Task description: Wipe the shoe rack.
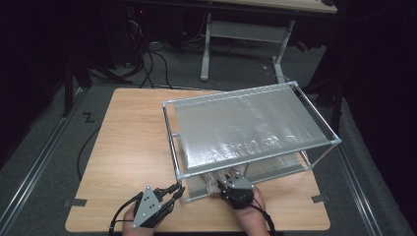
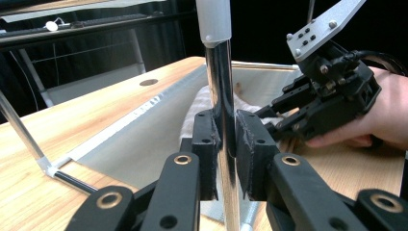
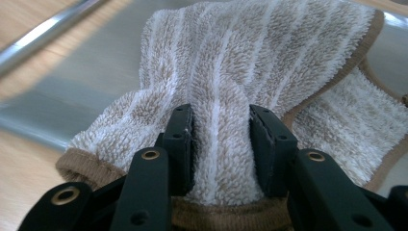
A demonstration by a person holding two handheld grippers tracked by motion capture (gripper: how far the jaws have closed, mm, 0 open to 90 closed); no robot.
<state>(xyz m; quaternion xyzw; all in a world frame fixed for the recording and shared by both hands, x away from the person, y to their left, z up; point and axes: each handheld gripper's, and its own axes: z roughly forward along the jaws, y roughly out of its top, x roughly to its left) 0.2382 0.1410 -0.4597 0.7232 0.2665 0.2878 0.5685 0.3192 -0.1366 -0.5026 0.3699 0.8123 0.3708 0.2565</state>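
**High view to gripper views: rack braced, towel pinched, snag risk at the lower shelf**

High view: a two-tier metal rack (image 1: 251, 130) standing on the wooden table (image 1: 128, 147), near edge close to the person's side. Left gripper (image 1: 169, 192) reaching to the rack's front-left post (image 1: 178, 162) near its foot. Right gripper (image 1: 231, 186) pushed in at the front of the lower shelf (image 1: 196, 186), where a bit of striped towel (image 1: 212, 179) peeks out under the top tier. Likely trouble here: a hard pull on the towel dragging the light rack toward the table edge, should the brace on the post slip.

Left gripper view: left gripper (image 2: 224, 154) clamped on the chrome post (image 2: 222, 96), pads pressed to either side. Smooth, round metal, so a chance of the jaws sliding down or twisting around it under load. Towel (image 2: 202, 103) lying on the shelf (image 2: 144, 144) behind the post, with the right gripper (image 2: 288, 120) at it, close enough for the two tools to knock together.

Right gripper view: right gripper (image 3: 219, 144) closed on a raised fold of the beige-and-white towel (image 3: 250, 57), plush pile bulging between the jaws. Possibly only the top layer caught, leaving the rest to peel away, or the brown hem (image 3: 77, 161) to catch on the shelf (image 3: 72, 96) rim on the way out.
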